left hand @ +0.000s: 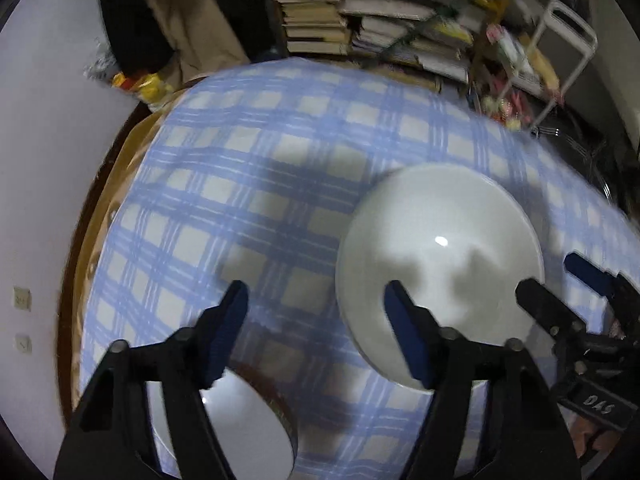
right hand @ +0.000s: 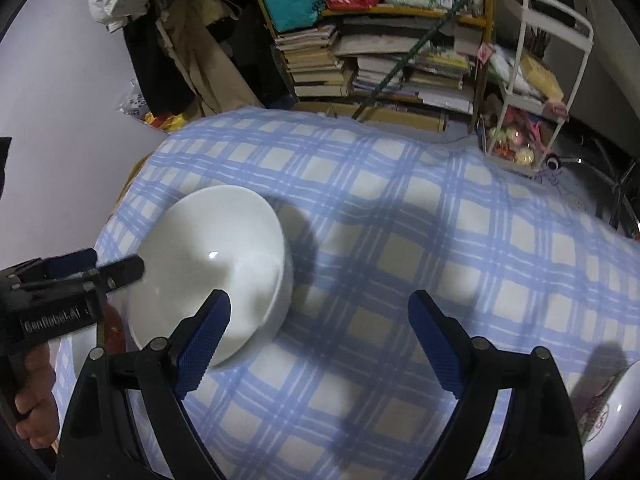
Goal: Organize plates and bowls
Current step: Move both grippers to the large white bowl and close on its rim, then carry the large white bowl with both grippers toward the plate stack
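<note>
Three pieces of crockery on the blue-checked tablecloth (right hand: pixel 400 240), counted left to right. First, a white bowl with a brown rim (left hand: pixel 248 420), low at the left of the left wrist view, partly under the left gripper's own arm. Second, a plain white bowl (left hand: pixel 440 264) (right hand: pixel 212 272), upright on the cloth between the two grippers. Third, a white plate with a pink pattern (right hand: pixel 612 404), only its edge visible at the far right of the right wrist view.

Two grippers, one per hand. Left gripper (left hand: pixel 316 320) above the cloth, jaws apart, nothing gripped; its right blue pad (left hand: pixel 404 332) over the near left edge of the plain bowl, contact impossible to tell; its left pad over bare cloth, just beyond the brown-rimmed bowl. Right gripper (right hand: pixel 320 340) likewise spread wide and holding nothing; its left pad (right hand: pixel 204 348) in front of the plain bowl's near right edge, the rest of the gap over empty checks. Plain bowl thus flanked by both tools, clasped by neither.

Behind the table: stacked books (right hand: pixel 320 60) and a white wire rack (right hand: pixel 532 92).
</note>
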The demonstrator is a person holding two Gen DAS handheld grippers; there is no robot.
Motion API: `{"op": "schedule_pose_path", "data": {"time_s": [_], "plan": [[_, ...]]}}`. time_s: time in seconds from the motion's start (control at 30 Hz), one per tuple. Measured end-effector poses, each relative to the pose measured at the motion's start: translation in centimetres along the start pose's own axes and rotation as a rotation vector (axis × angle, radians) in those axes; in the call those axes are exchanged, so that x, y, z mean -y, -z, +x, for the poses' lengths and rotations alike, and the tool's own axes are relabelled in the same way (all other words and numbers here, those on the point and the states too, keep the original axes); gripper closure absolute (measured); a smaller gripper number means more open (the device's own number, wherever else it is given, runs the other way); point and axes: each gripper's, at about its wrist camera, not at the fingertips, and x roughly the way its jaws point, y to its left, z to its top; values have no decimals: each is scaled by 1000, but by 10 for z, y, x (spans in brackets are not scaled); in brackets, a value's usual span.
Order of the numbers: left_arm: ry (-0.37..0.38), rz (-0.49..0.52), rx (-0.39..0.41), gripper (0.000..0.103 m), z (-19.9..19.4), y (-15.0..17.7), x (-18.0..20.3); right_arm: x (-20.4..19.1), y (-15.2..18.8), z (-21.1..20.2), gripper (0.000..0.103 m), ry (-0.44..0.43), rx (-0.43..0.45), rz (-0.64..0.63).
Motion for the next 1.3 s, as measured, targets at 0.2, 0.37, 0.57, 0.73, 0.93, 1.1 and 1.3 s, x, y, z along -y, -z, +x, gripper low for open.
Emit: {"op": "schedule_pose_path", "data": {"time_s": [0.2,0.37,0.57,0.73,0.93,1.1,1.3], "plan": [[42,-44,-60,73,22,0,0,10,2,19,31,-89,-70,85],[93,-96,-50,80,21,4,-5,15,5,32,70,-259,-149,178],[66,-55,23,87,2,11,9,4,12,23,80,-207,-108,185],[67,-72,29,87,-5,18,9,-10,18,11,85,-124,-102,127],[112,-62,13,87,-20,34,11,-9,26,-8,86,-108,-94,123],[96,-38,53,86,-40,48,25,-2,34,-23,86,-113,-86,175],[123,-24,48,86,-56,64,41,7,47,-47,86,-76,-78,177]]}}
